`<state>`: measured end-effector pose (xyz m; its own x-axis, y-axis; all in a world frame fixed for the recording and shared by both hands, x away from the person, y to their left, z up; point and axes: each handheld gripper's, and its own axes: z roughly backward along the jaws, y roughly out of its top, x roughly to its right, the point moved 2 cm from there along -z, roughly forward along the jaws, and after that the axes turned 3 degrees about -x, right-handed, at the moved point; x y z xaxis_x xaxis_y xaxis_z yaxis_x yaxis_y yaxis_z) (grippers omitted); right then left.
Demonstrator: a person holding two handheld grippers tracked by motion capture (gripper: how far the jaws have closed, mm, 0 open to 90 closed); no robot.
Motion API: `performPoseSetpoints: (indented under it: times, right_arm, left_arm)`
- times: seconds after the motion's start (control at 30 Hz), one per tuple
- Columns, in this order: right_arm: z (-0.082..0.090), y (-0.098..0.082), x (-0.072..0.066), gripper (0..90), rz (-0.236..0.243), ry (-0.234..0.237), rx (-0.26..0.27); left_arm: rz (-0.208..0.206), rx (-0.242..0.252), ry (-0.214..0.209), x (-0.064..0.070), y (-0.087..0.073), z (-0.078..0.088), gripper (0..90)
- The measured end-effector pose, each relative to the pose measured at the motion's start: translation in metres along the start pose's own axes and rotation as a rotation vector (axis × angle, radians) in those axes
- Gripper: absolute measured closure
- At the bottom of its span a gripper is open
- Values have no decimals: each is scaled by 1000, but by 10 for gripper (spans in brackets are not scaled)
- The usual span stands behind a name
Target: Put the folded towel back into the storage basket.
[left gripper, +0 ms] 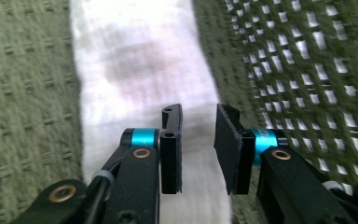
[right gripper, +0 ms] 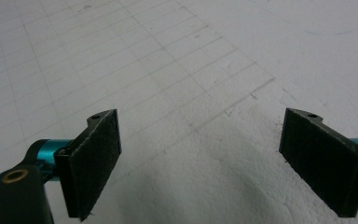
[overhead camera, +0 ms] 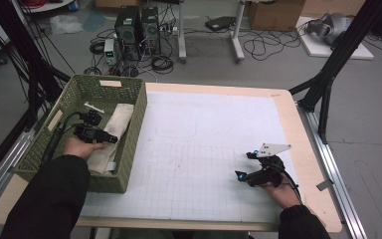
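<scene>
My left gripper [overhead camera: 111, 139] is inside the green woven basket [overhead camera: 129, 83] at the table's left, held low over a folded white cloth [overhead camera: 115, 123]. In the left gripper view its jaws [left gripper: 198, 113] stand a narrow gap apart above the cloth [left gripper: 135, 60], with nothing pinched between the pads. The right gripper [overhead camera: 242, 165] rests near the table's front right, a hand around it. Its jaws [right gripper: 200, 122] are spread wide over the white gridded mat [right gripper: 168, 56] and hold nothing.
A small white stick-like item [overhead camera: 94, 107] lies in the basket behind the left gripper. The basket's mesh wall [left gripper: 307, 70] rises right of the cloth. Beyond the table's far edge are computer towers [overhead camera: 138, 27], cables and black frame legs [overhead camera: 328, 74].
</scene>
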<state>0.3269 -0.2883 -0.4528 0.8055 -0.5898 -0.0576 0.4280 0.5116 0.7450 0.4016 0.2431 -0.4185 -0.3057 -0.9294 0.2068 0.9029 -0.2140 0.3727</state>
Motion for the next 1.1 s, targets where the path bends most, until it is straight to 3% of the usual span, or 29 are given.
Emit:
performPoseSetpoints:
  times: [0.03,0.27,0.57,0.8,1.0,1.1]
  right_arm:
    - [0,0,0,119,0,-1,3]
    - [2,0,0,119,-4,-3,13]
    - [4,1,0,119,-12,-7,26]
    - [5,2,0,119,-18,-12,32]
    - [5,2,0,119,-17,-16,34]
    - [5,3,0,119,-16,-13,35]
  left_arm:
    - [-13,-44,22,-2,-3,-5,693]
    - [-28,3,18,0,-1,0,649]
    - [41,204,-31,0,7,27,556]
    - [97,356,-122,5,10,40,516]
    - [167,463,-200,8,9,45,511]
    - [177,506,-224,12,8,46,511]
